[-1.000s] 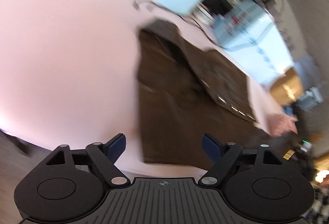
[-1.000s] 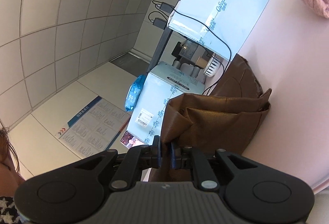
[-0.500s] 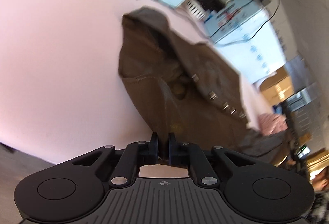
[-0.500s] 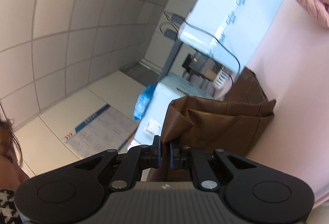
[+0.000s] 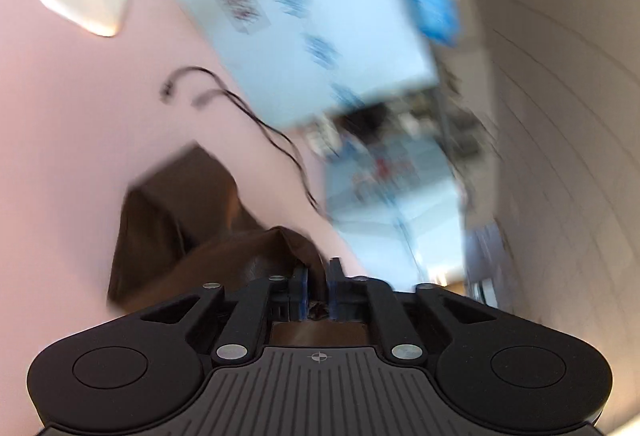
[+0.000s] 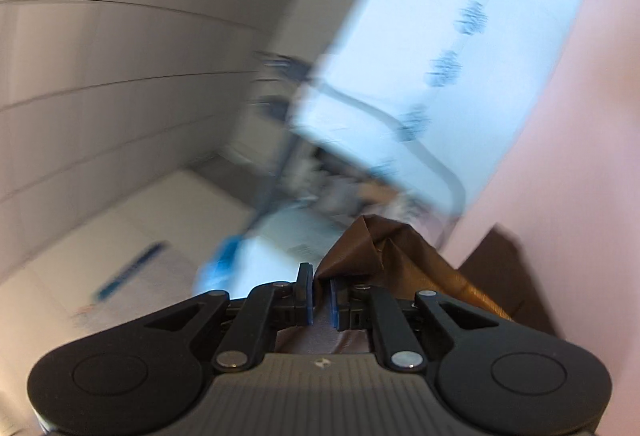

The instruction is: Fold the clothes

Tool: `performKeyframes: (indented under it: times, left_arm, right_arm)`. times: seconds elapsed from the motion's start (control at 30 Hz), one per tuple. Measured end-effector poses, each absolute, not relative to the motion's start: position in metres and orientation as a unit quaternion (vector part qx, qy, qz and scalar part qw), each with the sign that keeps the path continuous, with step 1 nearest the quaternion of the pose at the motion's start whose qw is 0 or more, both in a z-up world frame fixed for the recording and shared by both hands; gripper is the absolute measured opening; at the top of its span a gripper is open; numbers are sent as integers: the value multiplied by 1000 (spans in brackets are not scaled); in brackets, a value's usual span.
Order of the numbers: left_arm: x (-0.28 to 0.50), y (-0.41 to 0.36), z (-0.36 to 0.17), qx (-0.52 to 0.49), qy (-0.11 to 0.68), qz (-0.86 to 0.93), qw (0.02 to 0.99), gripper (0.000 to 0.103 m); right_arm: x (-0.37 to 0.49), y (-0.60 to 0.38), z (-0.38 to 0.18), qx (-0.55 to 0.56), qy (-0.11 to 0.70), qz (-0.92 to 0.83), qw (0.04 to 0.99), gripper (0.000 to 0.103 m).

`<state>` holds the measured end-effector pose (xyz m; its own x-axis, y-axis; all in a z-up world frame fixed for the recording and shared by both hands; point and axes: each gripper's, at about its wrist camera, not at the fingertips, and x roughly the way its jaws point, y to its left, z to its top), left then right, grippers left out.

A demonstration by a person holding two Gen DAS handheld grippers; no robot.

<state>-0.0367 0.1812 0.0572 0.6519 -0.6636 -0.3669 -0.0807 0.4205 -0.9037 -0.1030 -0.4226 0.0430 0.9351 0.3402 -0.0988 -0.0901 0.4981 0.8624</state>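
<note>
Garment (image 5: 176, 212): a brown, faintly glossy piece lying on the pink table (image 5: 80, 124), in the lower centre-left of the left view and the lower right of the right view (image 6: 404, 256). Both views are blurred. The left gripper (image 5: 318, 286) has brown cloth bunched between its blue pads, and the jaws are opening; the fabric looks pinched there, though blur makes pad contact hard to confirm. The right gripper (image 6: 322, 294) also carries a raised fold of the cloth at its pads, jaws opening, with the fold rising just above and right of the tips. The material reads as light, limp and somewhat slick: it drapes and creases under its own weight and will not hold a shape unaided. Slippage is likely from a shallow pinch, so grip well inside the hem or on a doubled edge rather than a single layer. Take hold at two corners of one edge, keep the edge taut between the grippers, and lay it over the rest. A black cable (image 5: 256, 124) lies on the table near the garment's far end; keep the cloth clear of it.
</note>
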Motion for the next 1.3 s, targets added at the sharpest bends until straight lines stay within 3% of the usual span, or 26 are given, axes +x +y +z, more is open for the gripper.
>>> performKeyframes:
  times: [0.07,0.17,0.27,0.37,0.47,0.53,0.7,0.87,1.07,1.2,1.27,1.3]
  left_arm:
    - [7,181,46,-485,404,-127,765,52]
    - [30,183,34,-442,438,-33,782,58]
    - [16,192,45,-455,406,-57,790,64]
    - [-5,175,78,-415,358,-106,830,71]
    - [-9,143,92,-369,356,-169,842,77]
    - [-4,110,86,-321,371,-170,854,77]
    - [8,124,57,-308,389,-116,860,77]
    - [19,135,56,-260,409,-157,860,78]
    - [31,110,59,-174,404,-179,880,78]
    - [41,87,53,-133,409,-195,882,71]
    - [45,87,44,-138,418,-180,880,28]
    - [47,90,40,-142,423,-171,879,22]
  right_arm:
    - [-69,-412,33,449,175,64,874,35]
    - [-46,-406,23,422,218,24,880,63]
    - [-53,-409,29,409,199,39,890,79]
    - [-58,-395,53,363,188,112,906,83]
    - [-45,-362,57,328,240,203,891,84]
    - [-36,-345,45,333,281,212,875,84]
    - [-43,-337,21,343,321,179,864,84]
    - [-93,-361,14,405,296,235,832,84]
    - [-152,-377,11,379,222,197,877,84]
    - [-177,-404,-5,408,170,181,878,84]
    - [-180,-416,-18,429,163,168,872,84]
    - [-182,-424,-27,442,159,161,868,84]
